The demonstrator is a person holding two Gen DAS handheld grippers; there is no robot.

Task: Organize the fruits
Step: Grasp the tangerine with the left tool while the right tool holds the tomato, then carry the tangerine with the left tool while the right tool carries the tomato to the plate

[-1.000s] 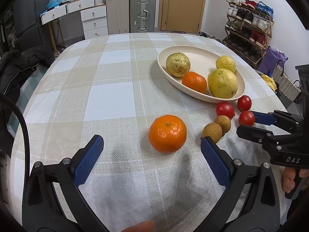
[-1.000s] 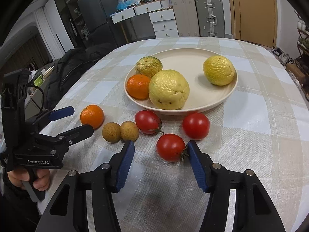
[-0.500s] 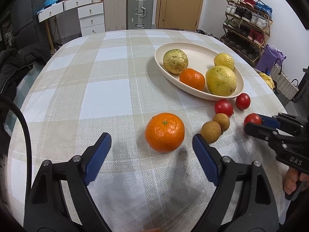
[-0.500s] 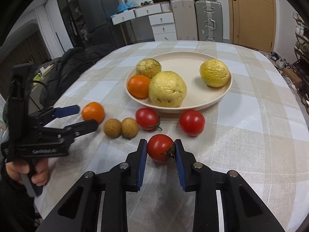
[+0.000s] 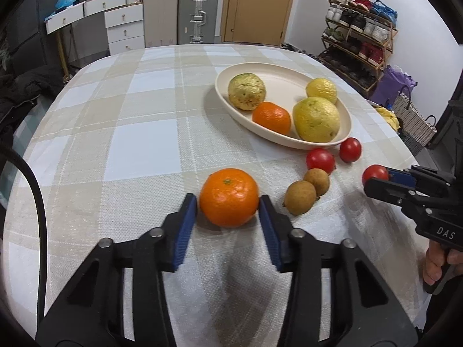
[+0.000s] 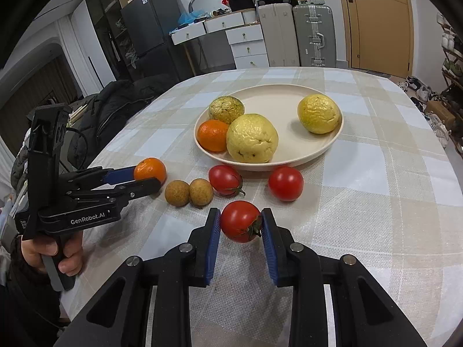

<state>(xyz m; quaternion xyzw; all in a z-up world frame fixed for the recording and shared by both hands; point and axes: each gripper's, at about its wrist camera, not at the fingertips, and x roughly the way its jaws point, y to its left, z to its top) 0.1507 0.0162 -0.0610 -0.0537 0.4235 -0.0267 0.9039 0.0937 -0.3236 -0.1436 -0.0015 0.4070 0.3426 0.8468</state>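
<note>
On table, plate holds three yellow-green fruits, one orange. Left tool just closed on tangerine; right tool clamps tomato.

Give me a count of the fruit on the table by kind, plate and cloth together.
Oranges: 2, one between the left gripper's pads, one on the plate.
Tomatoes: 3.
Small brown fruits: 2.
Wrinkled yellow-green fruits: 3.
Total: 10.
</note>
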